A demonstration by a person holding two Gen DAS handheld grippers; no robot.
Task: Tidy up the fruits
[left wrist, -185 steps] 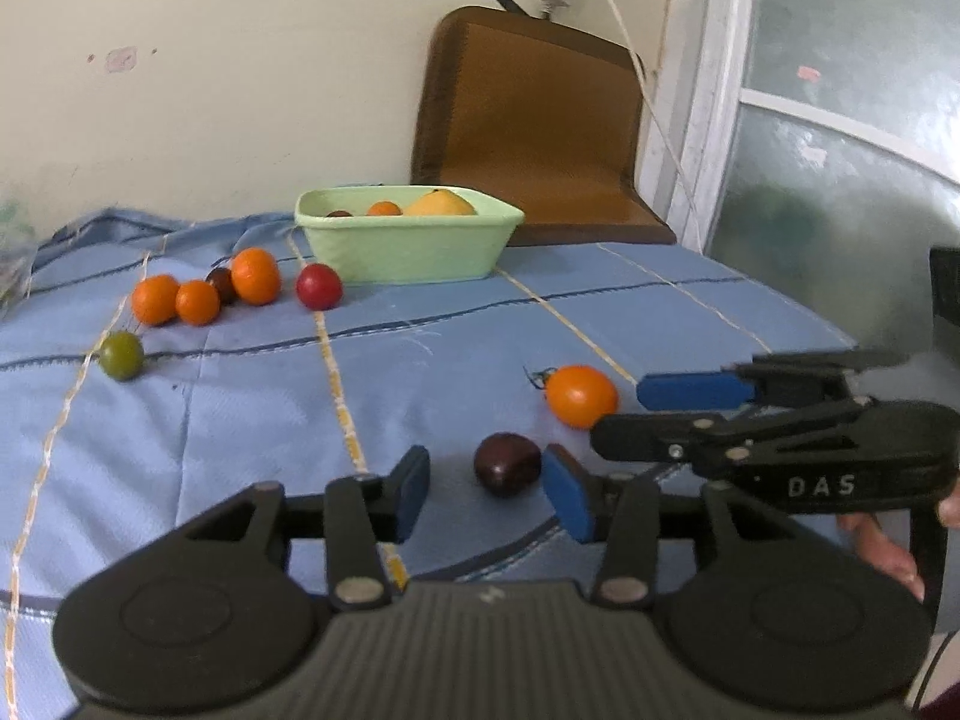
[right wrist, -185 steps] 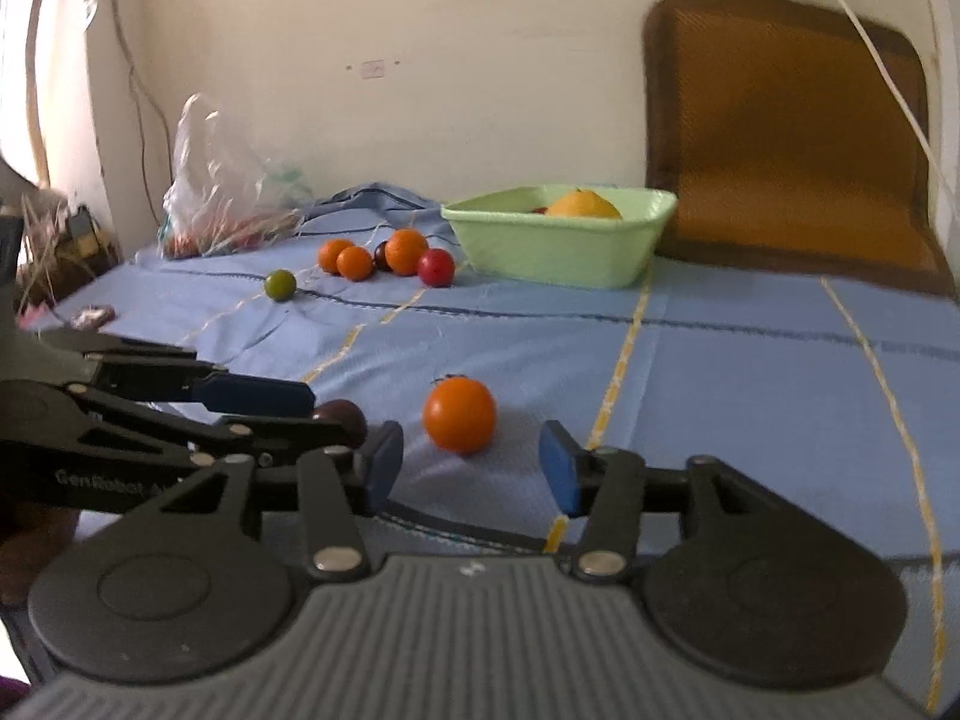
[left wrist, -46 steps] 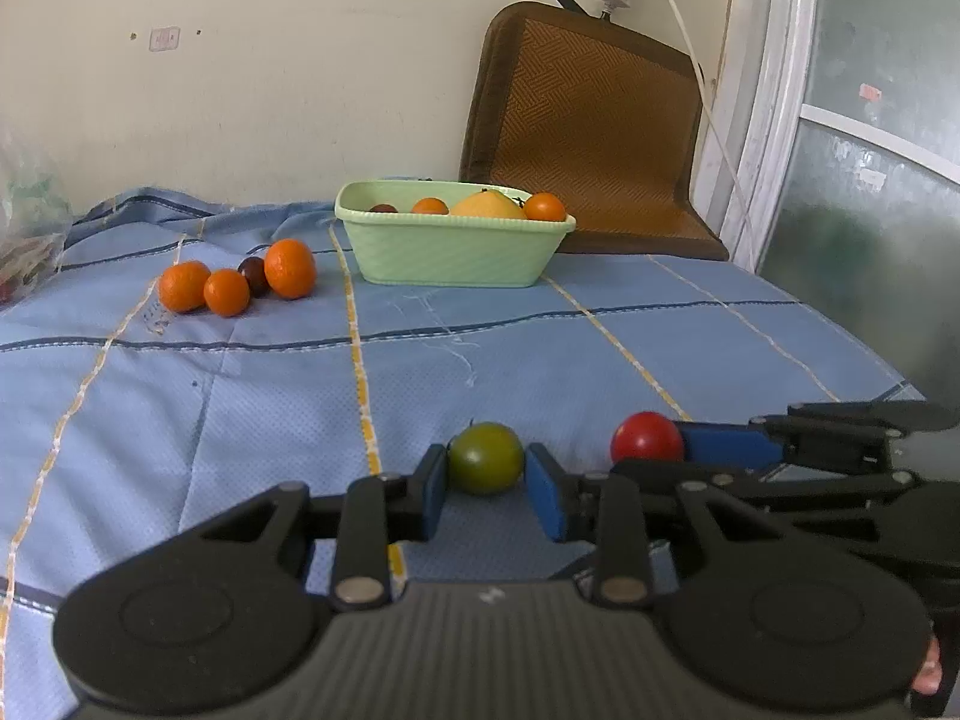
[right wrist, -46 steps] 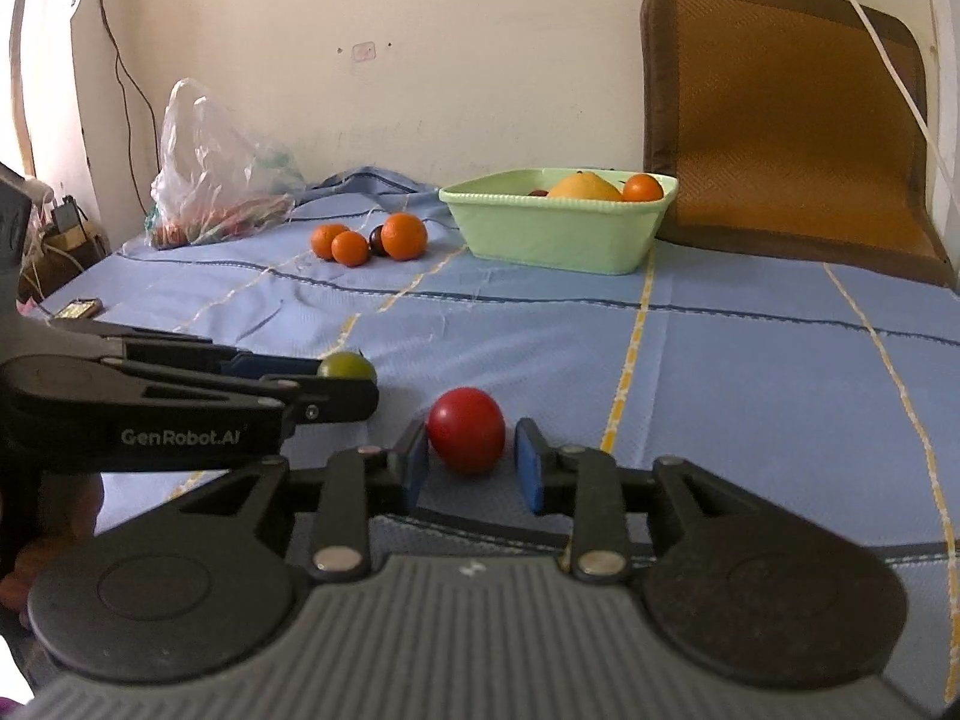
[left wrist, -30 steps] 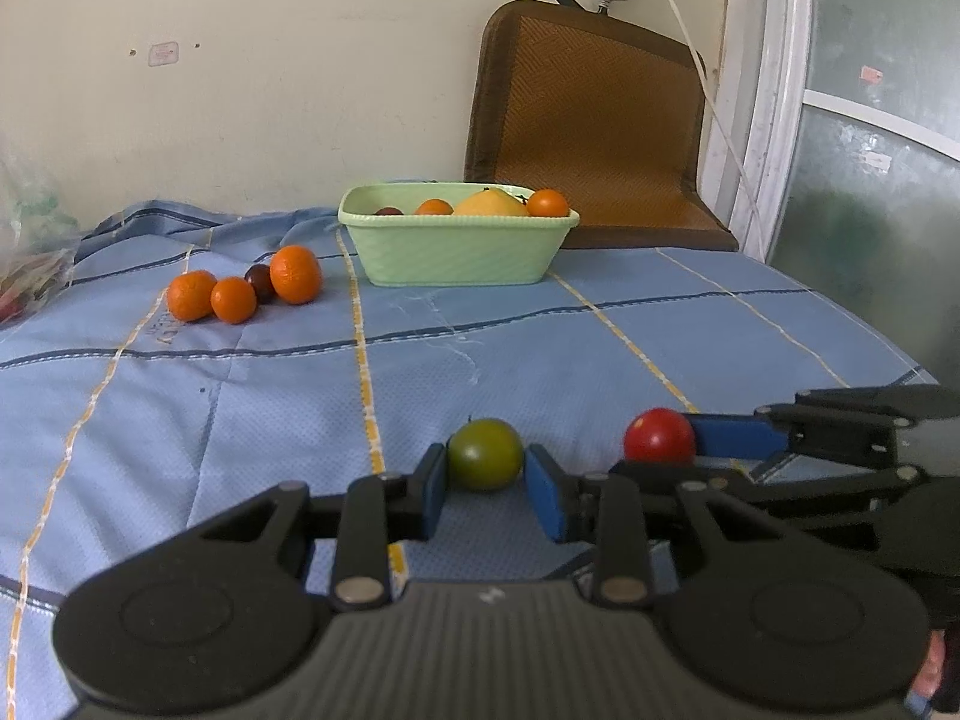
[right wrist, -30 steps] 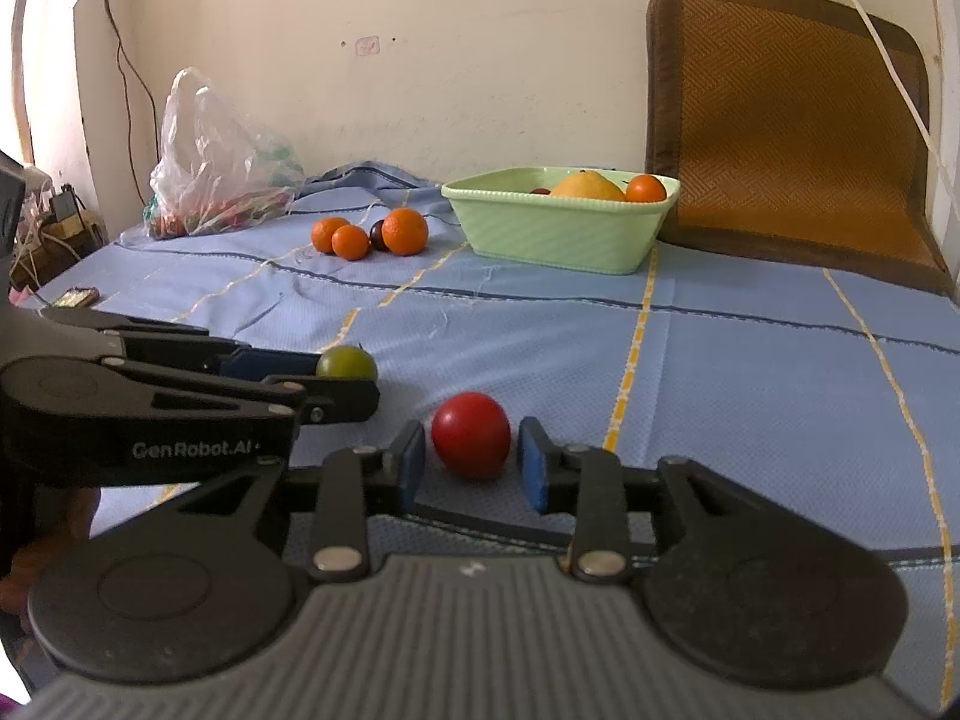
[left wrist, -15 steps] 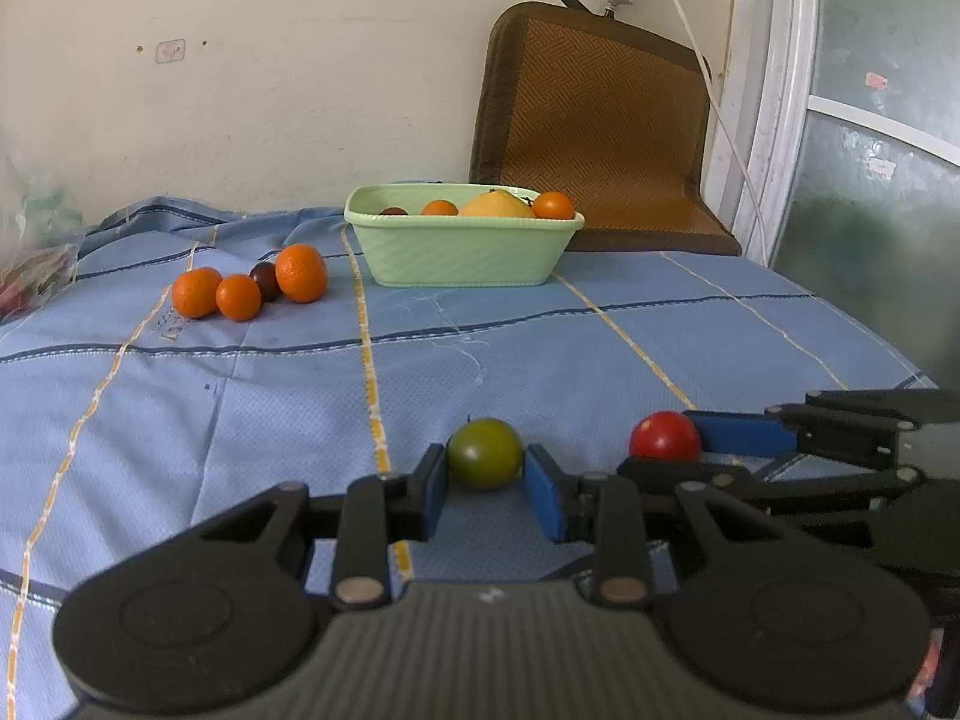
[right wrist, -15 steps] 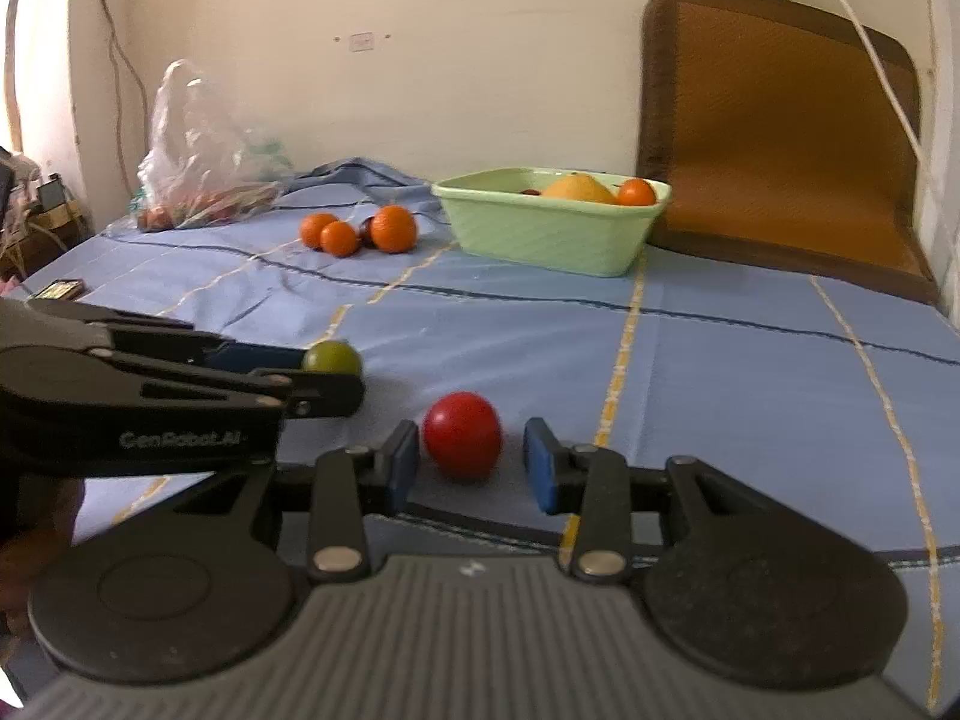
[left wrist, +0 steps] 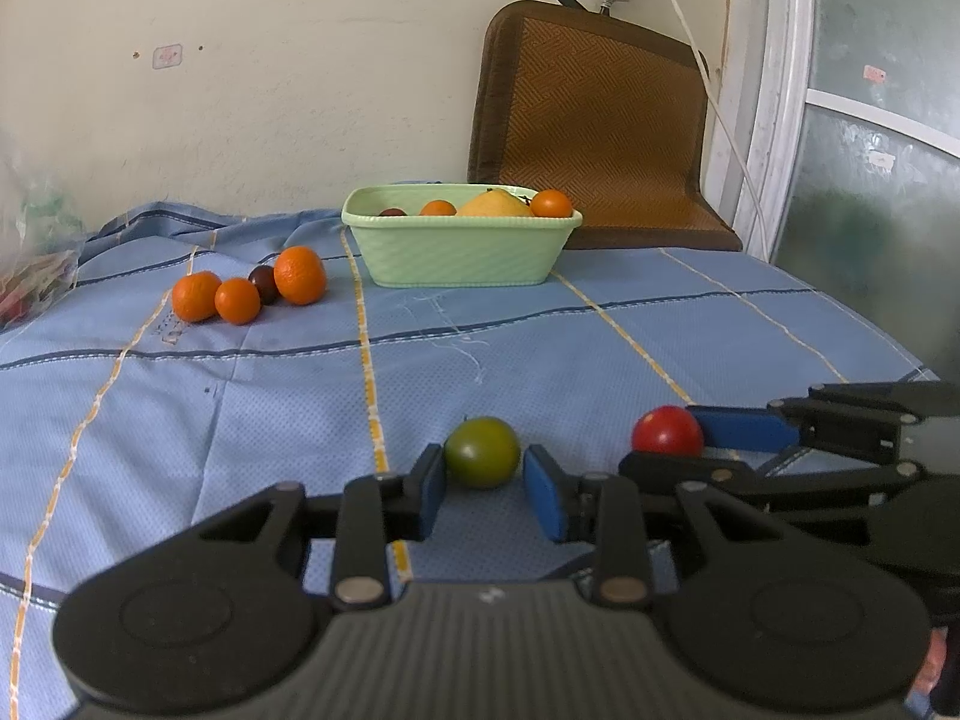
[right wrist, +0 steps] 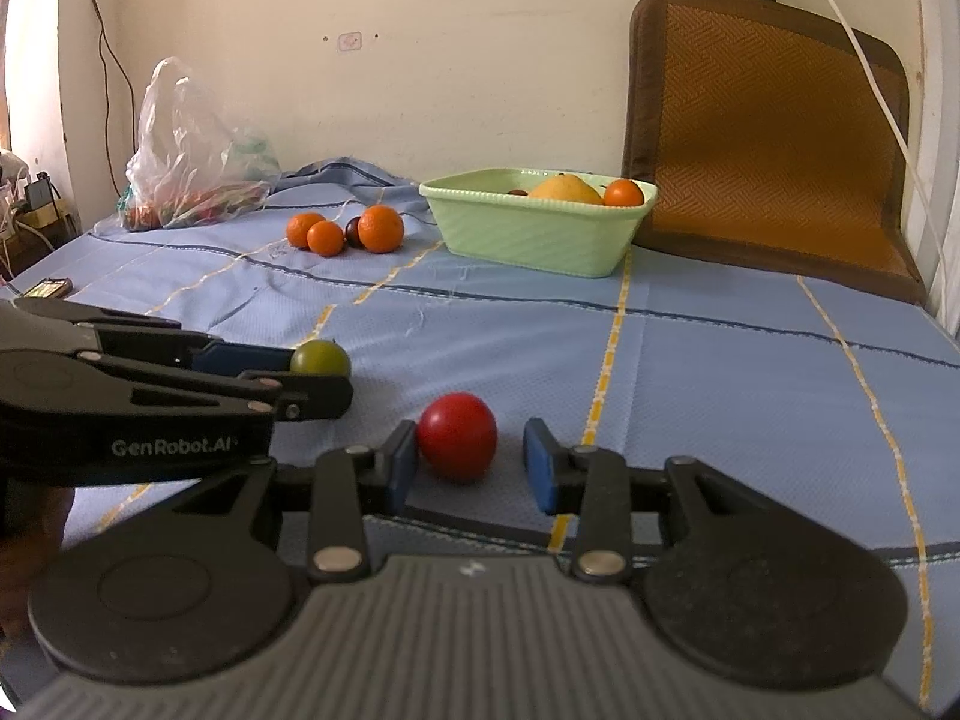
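- Both fruits have been let go since half a second ago: the left tool point(left wrist: 483, 491) was pinching the green tomato point(left wrist: 482, 452), and its blue pads now stand apart with a gap on the right side of the fruit.
- Likewise the right tool point(right wrist: 470, 475) has widened; its left pad sits just beside the red tomato point(right wrist: 458, 436), while the right pad is clear of it.
- Six seconds back these tools flanked a dark plum and an orange fruit instead, and both tomatoes lay near the cluster by the tub.
- The green tomato is round, olive-green with a dull sheen, and rests on the blue bedsheet point(left wrist: 540, 354) between the left tool's pads.
- The red tomato is smooth, glossy and evenly red, resting on the bedsheet to the right of the green one; in the left wrist view it point(left wrist: 666, 430) shows at the tip of the right tool's finger.
- Well beyond, a pale green tub point(left wrist: 462, 252) holds a yellow fruit, small orange ones and a dark one.
- Left of the tub, three oranges point(left wrist: 239, 300) and a dark plum point(left wrist: 264, 284) sit together in a cluster.
- A clear plastic bag point(right wrist: 192, 150) lies at the far left, against the wall.
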